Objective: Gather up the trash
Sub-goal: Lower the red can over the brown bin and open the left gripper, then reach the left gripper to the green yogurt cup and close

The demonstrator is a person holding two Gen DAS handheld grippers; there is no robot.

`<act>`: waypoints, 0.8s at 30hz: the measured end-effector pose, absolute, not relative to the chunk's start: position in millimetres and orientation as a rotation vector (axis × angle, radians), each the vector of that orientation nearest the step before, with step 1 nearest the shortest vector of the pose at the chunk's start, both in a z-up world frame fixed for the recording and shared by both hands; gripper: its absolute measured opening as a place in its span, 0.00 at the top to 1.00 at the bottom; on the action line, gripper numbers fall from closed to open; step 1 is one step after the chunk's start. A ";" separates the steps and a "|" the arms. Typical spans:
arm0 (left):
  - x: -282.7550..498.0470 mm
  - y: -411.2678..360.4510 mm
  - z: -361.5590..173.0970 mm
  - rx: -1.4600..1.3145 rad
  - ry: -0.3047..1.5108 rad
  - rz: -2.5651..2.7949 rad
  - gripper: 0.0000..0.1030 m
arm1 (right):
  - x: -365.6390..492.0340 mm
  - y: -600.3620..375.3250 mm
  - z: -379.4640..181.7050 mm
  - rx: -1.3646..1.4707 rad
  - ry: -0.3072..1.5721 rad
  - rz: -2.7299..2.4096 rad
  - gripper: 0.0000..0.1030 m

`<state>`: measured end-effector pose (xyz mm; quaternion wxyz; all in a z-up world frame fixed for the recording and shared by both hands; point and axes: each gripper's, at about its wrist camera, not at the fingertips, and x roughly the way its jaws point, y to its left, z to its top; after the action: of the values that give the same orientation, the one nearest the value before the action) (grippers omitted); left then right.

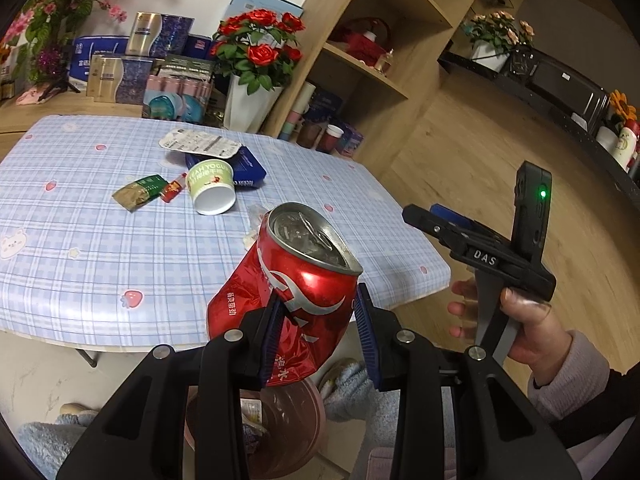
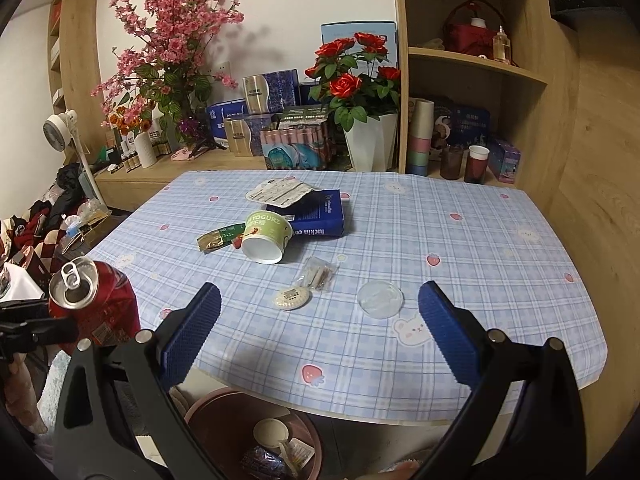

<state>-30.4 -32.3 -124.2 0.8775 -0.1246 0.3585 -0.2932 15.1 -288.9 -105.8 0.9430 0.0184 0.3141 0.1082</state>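
Left gripper (image 1: 320, 320) jaws clamp a crushed red can (image 1: 288, 292) above the bin (image 1: 280, 432). Right gripper (image 2: 320, 332) jaws gape wide over the near desk (image 2: 460, 240) edge.

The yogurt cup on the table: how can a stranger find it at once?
On the blue checked tablecloth, look near the middle, against the dark blue box. The yogurt cup lies tipped on its side, pale green with a white open mouth; its neighbours are flat.

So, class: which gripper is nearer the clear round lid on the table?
Right. The right gripper hovers open just before the clear round lid; the left gripper holds the red can off the table's edge.
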 end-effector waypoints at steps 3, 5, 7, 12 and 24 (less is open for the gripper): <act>-30.0 -34.5 -127.2 -0.253 0.762 -0.616 0.62 | 15.2 -289.1 -106.3 0.038 0.641 0.219 0.05; -29.9 -34.3 -128.6 -0.256 0.768 -0.617 0.51 | 15.2 -289.0 -106.6 0.038 0.642 0.218 0.05; -29.7 -33.1 -129.6 -0.266 0.766 -0.623 0.42 | 15.3 -288.8 -107.1 0.038 0.644 0.217 0.05; -29.5 -29.6 -128.6 -0.265 0.752 -0.605 0.28 | 15.7 -289.2 -111.0 0.046 0.652 0.214 0.05; -7.6 15.8 -118.1 -0.298 0.690 -0.373 0.13 | 20.3 -298.3 -116.2 0.115 0.654 0.216 0.05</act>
<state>-7.6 15.8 -118.1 0.9134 -0.1444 0.3348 -0.1812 20.3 -298.3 -116.2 0.9397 0.0562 0.3203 0.1060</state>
